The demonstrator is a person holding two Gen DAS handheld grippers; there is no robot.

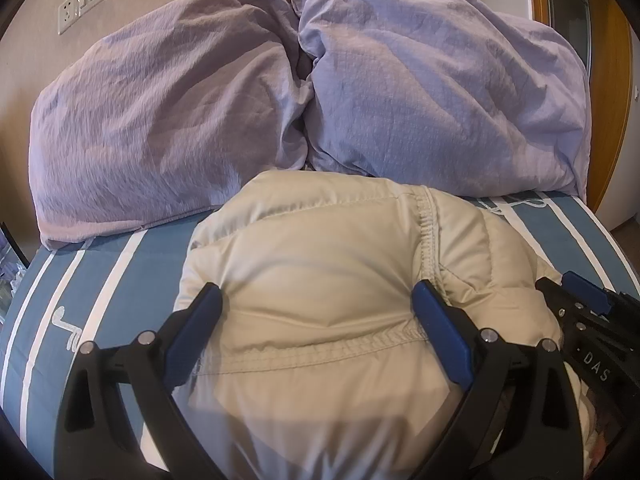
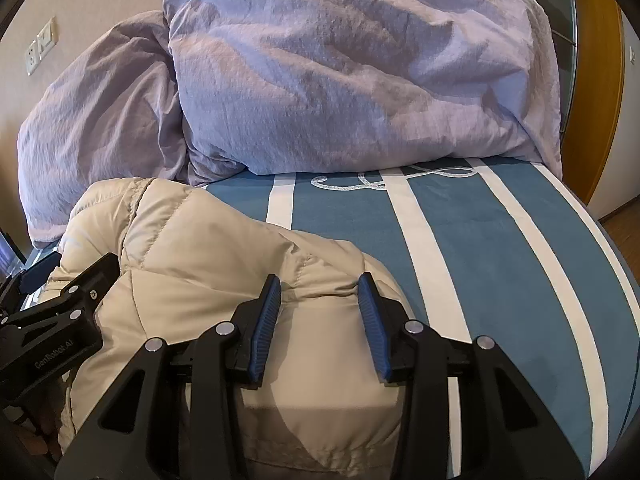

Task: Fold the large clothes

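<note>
A puffy beige jacket lies bunched on the blue, white-striped bed cover. My left gripper rests low on the jacket's middle with its jaws wide open, and the padding bulges up between the blue pads. My right gripper sits at the jacket's right edge, shut on a raised fold of it, with creases gathered between the pads. Each gripper shows at the other view's edge: the right gripper here, the left gripper there.
Two rumpled lilac pillows lean against the wall at the head of the bed. Bare striped cover stretches to the right of the jacket. A wall socket plate is at upper left, a wooden door frame at right.
</note>
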